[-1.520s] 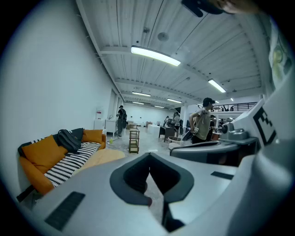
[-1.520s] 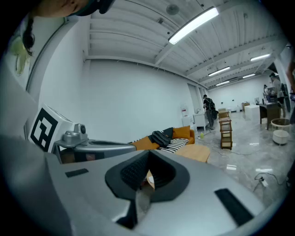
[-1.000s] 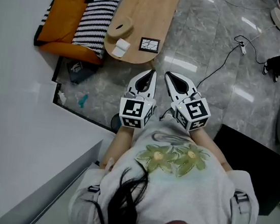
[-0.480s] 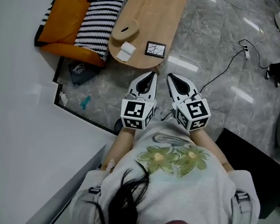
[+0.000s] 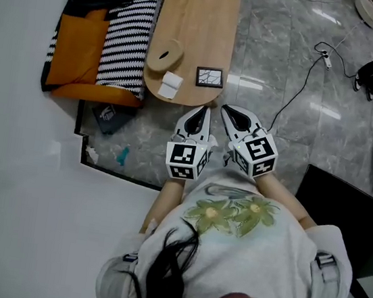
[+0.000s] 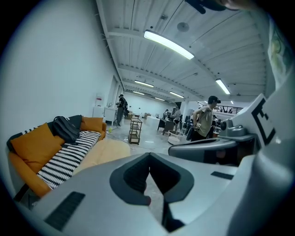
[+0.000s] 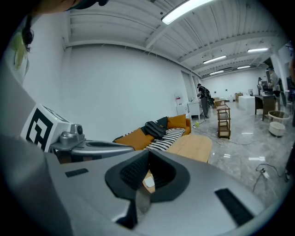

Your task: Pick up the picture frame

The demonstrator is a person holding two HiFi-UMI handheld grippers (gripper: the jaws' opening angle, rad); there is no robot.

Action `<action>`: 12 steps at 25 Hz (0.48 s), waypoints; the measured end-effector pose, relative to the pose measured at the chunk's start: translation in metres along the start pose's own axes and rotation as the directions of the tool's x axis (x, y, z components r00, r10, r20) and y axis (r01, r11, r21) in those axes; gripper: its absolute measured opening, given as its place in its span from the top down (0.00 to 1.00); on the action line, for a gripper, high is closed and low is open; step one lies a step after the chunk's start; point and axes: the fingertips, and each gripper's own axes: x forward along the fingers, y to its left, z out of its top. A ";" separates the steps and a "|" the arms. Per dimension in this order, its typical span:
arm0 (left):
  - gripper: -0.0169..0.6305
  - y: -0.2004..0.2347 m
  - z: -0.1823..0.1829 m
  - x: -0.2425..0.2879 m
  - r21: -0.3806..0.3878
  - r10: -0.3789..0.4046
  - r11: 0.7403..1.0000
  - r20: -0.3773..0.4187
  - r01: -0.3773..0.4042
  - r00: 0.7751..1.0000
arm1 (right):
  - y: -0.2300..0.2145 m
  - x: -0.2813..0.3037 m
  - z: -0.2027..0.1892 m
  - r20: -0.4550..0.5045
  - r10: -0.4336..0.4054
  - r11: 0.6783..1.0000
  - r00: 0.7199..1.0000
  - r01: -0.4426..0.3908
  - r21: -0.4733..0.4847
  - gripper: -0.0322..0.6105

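Note:
A small dark picture frame (image 5: 209,77) with a pale picture lies flat near the close end of the oval wooden table (image 5: 200,17). My left gripper (image 5: 206,110) and right gripper (image 5: 225,108) are held side by side just short of that table end, tips pointing at it, both shut and empty. In the left gripper view the left gripper (image 6: 149,156) has its jaws together, with the table (image 6: 103,154) beyond. The right gripper view shows the right gripper (image 7: 148,153) closed, the table (image 7: 196,145) ahead. The frame is hidden in both gripper views.
A round wooden dish (image 5: 165,55) and a white block (image 5: 170,85) sit on the table left of the frame. An orange sofa with a striped blanket (image 5: 124,28) runs along the table's left. A cable (image 5: 296,91) crosses the grey floor. People stand far back (image 6: 203,122).
Both grippers have moved forward together toward the near end of the table, so the frame now lies closer to their tips. Both stayed shut.

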 end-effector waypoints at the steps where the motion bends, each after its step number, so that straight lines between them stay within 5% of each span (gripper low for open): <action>1: 0.95 0.005 0.001 0.001 0.003 -0.009 1.000 0.002 0.009 1.000 | -0.001 0.005 -0.001 -0.006 -0.009 1.000 1.000 0.009 0.001 0.94; 12: 0.95 0.042 -0.015 0.018 0.011 -0.085 0.996 -0.020 0.085 0.996 | -0.011 0.041 -0.014 -0.055 -0.086 0.996 0.995 0.086 -0.003 0.83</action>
